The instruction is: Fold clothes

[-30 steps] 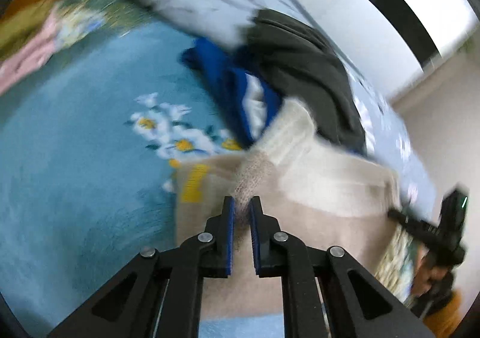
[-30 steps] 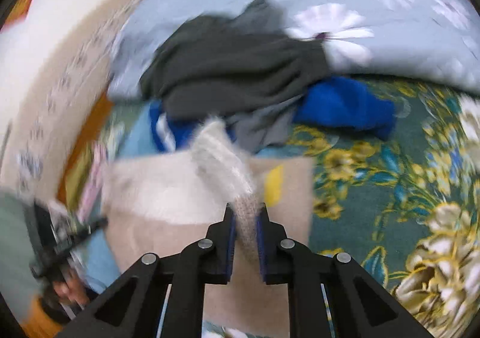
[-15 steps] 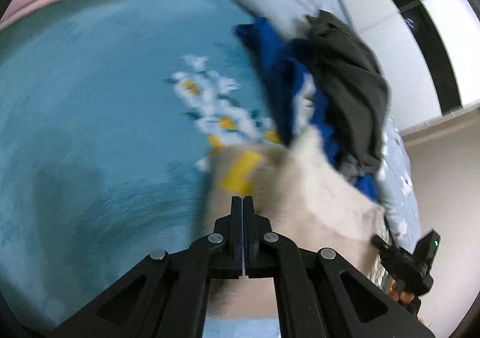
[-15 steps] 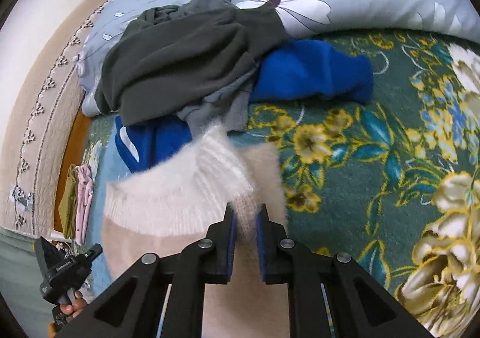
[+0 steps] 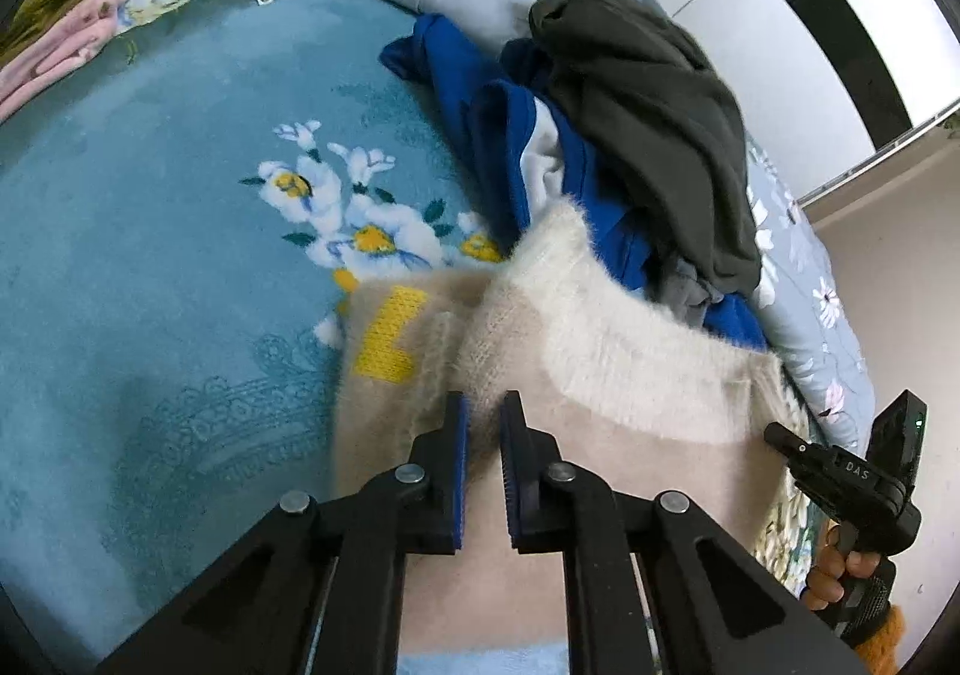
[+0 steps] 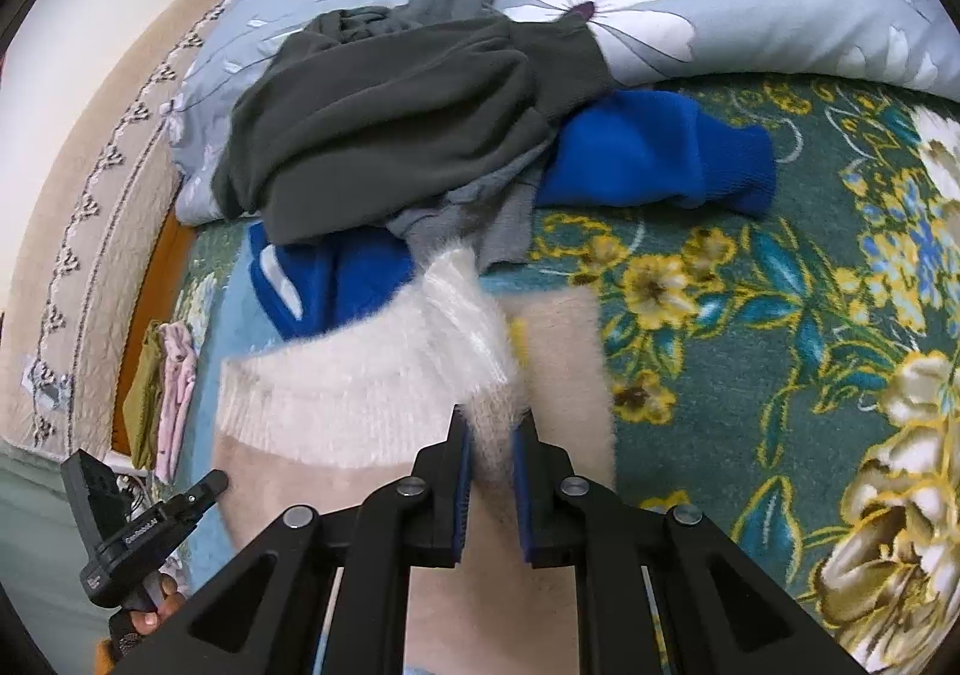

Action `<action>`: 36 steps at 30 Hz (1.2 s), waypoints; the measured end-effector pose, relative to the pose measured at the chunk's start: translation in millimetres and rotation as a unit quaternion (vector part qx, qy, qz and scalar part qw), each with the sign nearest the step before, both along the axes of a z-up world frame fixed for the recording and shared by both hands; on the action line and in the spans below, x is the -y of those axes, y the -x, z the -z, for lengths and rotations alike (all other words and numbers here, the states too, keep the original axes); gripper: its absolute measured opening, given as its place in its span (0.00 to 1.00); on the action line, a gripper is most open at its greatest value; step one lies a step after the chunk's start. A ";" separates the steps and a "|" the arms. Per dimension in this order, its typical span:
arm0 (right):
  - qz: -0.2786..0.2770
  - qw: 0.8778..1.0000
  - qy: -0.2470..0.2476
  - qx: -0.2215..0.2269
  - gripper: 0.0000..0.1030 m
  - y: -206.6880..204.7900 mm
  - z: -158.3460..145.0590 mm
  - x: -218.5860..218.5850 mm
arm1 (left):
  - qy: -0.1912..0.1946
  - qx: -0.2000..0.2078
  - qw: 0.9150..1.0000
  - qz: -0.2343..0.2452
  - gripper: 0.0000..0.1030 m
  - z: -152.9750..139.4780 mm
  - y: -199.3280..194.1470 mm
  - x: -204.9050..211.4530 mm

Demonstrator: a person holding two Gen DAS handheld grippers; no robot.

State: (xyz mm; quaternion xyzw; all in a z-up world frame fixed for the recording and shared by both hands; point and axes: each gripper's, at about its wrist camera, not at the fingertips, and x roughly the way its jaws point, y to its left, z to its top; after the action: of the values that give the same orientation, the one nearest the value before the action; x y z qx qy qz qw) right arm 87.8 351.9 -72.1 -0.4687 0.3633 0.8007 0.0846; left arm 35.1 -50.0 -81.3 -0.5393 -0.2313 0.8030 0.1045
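Sweater (image 5: 630, 405), bed: left gripper (image 5: 483, 423) reopened, sleeve released, fold laid; right gripper (image 6: 492, 435) still clenching sleeve (image 6: 474, 315).

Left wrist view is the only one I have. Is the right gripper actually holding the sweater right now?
Observer: Yes. In the right wrist view the right gripper is closed on a fuzzy fold of the beige sweater.
Operator: What lies on the sweater's right side?
Observer: A dark green blanket with yellow flowers runs right up to the sweater's edge.
Operator: Is the blue garment anywhere near there?
Observer: One sleeve of the blue garment stretches out of the pile onto that green blanket, apart from the sweater.
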 end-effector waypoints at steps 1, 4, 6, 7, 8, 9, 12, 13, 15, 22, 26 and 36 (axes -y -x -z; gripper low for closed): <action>-0.004 1.000 0.006 -0.009 0.13 -0.1 -2.6 1.0 | -0.012 -0.002 1.000 -0.009 0.09 -0.3 -3.2 5.9; -0.002 1.000 0.000 -0.006 0.13 -1.0 -4.8 -1.9 | -0.010 0.009 1.000 -0.026 0.09 7.4 -9.5 19.1; 0.007 1.000 -0.001 0.017 0.13 0.1 6.0 -6.9 | -0.001 0.019 0.999 -0.026 0.09 13.3 -8.6 20.8; 0.011 1.000 0.002 0.026 0.13 0.7 11.3 -8.4 | 0.001 0.021 0.999 -0.026 0.09 15.6 -7.8 20.4; 0.013 0.999 0.001 0.032 0.13 0.9 15.3 -9.2 | 0.004 0.023 0.999 -0.025 0.09 17.5 -7.1 19.7; 0.015 0.999 -0.002 0.035 0.13 0.8 17.9 -9.5 | 0.009 0.024 0.999 -0.024 0.09 18.5 -6.4 18.5; 0.021 0.999 -0.009 0.042 0.13 0.8 23.7 -11.0 | 0.025 0.027 0.999 -0.016 0.09 21.4 -2.5 15.2; 0.023 0.999 -0.011 0.044 0.13 1.4 25.6 -11.2 | 0.030 0.030 0.999 -0.013 0.10 22.9 -1.2 14.3; 0.025 0.998 -0.013 0.049 0.13 1.1 30.1 -12.7 | 0.037 0.036 0.999 -0.012 0.10 26.8 1.0 13.8; 0.030 0.997 -0.015 0.063 0.15 5.0 40.0 -13.1 | 0.043 0.053 0.998 -0.013 0.11 31.4 3.0 13.9; 0.031 0.998 -0.019 0.052 0.19 -0.3 25.8 -10.2 | 0.027 0.046 0.998 -0.027 0.14 16.3 -2.1 21.2; -0.095 0.988 -0.119 0.033 0.20 16.8 -12.3 44.9 | 0.067 -0.014 0.993 0.094 0.15 -21.7 4.6 -36.5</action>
State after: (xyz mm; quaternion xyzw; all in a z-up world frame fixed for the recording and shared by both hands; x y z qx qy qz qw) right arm 71.0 307.0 -59.9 -0.5142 0.2161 0.8266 0.0757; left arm 30.5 -13.5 -59.6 -0.5530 -0.1239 0.8108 0.1463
